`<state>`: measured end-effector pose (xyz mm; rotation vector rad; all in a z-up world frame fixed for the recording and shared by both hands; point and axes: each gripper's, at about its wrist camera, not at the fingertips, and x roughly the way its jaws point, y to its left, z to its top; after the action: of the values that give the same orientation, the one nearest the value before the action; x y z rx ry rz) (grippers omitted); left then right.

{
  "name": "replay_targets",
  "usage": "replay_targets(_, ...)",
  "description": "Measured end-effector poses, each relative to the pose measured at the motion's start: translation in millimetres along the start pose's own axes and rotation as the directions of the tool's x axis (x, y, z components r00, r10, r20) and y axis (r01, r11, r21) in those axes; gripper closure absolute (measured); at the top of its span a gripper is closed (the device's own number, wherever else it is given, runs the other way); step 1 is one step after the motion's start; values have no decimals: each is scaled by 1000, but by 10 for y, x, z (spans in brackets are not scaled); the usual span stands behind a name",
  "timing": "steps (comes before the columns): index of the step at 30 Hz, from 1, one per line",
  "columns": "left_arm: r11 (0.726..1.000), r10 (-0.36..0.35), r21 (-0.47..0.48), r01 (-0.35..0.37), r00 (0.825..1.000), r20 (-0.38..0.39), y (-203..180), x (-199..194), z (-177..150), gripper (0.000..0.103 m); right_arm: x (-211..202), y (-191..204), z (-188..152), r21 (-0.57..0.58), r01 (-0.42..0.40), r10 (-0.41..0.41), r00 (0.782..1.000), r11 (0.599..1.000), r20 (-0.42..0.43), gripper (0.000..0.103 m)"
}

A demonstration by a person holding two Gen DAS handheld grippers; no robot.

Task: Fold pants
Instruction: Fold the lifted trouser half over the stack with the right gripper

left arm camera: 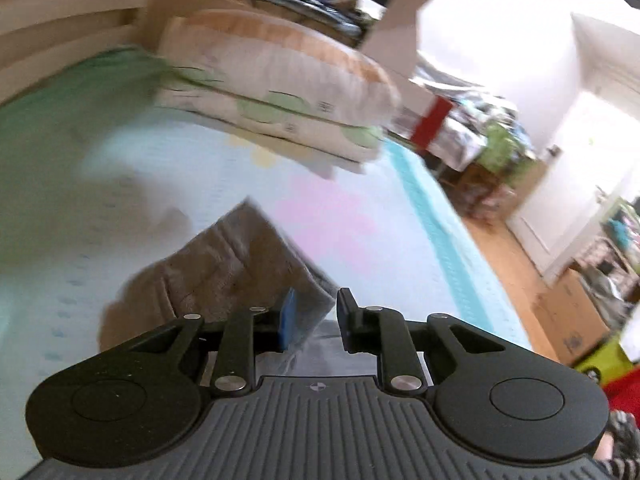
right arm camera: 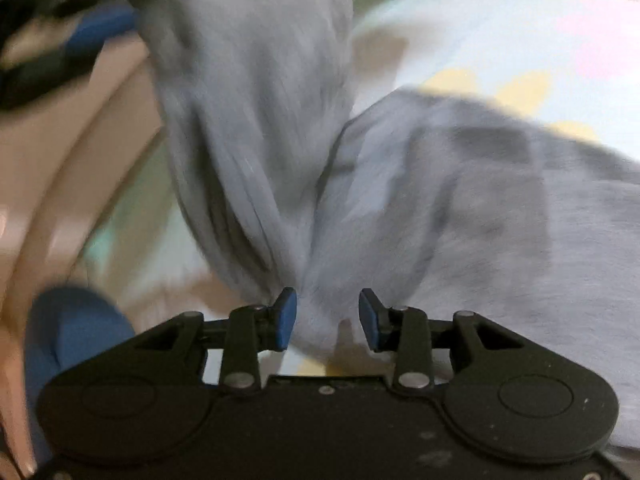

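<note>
While both tongs are busy with the cloth, notes as follows.

Setting: a bed [left arm camera: 432, 216] with a pale patterned cover; stacked pillows [left arm camera: 280, 92] at its far end. Both views are blurred.

Pants: grey pants [right arm camera: 480, 208], partly spread on the bed cover to the right, partly pulled up off it in a bunched column toward the upper left of the right wrist view. In the left wrist view a grey-brown piece of the same cloth [left arm camera: 224, 264] runs away from the fingertips.

Left tongs [left arm camera: 316, 320]: narrowly parted, a fold of the cloth caught between the blue pad [left arm camera: 289, 320] and the black finger; clamped on the pants. Seen again, blurred, at the top left of the right wrist view [right arm camera: 100, 32], at the top of the raised column.

Right tongs [right arm camera: 327, 318]: pads part-way apart with a gathered neck of cloth filling the gap; clamped on the pants, by my reading.

Step in hand: judged to be the lift-and-carry of one end, early in the fold; nothing lies flat or doubled yet.

Next move calls for: keeping both grips firm, drawing the cloth taut between them to shake out the twist, then laying the lifted end over the part on the bed with edges matched.

Risk: the bunched neck may carry a twist into the fold.
</note>
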<state>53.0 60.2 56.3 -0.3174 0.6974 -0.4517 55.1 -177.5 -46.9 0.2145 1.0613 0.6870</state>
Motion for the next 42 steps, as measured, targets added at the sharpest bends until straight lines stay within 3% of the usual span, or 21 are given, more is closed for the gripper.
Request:
replay_targets(2, 1000, 9, 15, -9, 1000, -6, -74, 137, -8, 81, -199, -230, 68, 20, 84, -84, 996, 996, 3, 61)
replay_targets(6, 992, 119, -26, -120, 993, -23, -2, 265, -99, 80, -578, -650, 138, 104, 180, -186, 982, 978, 45, 56)
replay_targets(9, 978, 188, -74, -193, 980, -70, 67, 351, -297, 79, -677, -860, 225, 182, 156, -170, 983, 971, 67, 50)
replay_targets(13, 971, 216, -82, -225, 971, -106, 41, 372, -642, 75, -473, -954, 383, 244, 60, -77, 995, 968, 59, 43)
replay_targets(21, 984, 162, -55, -170, 977, -136, -206, 531, -1102, 75, -34, -1165, 612, 297, 17, -36, 998, 955, 58, 39)
replay_targets(26, 984, 122, -104, -141, 977, -177, -116, 783, -1162, 74, 155, -1188, 777, 258, 3, -5, 1000, 966, 9, 31)
replay_targets(31, 968, 90, -205, -143, 965, -247, 145, 935, -1307, 74, 325, -1191, 864, 245, -47, 50, 999, 968, -8, 30)
replay_targets(32, 963, 74, -236, -132, 968, -239, 202, 921, -1326, 74, 361, -1168, 875, 238, -54, 57, 998, 970, -7, 32)
replay_targets(36, 952, 54, -280, -121, 971, -234, 304, 868, -1298, 74, 339, -1047, 898, 205, -63, 62, 998, 977, 7, 83)
replay_targets(42, 953, 69, -273, -134, 970, -233, 286, 847, -1290, 75, -215, -493, 974, 58, -84, 77, 989, 995, 124, 89)
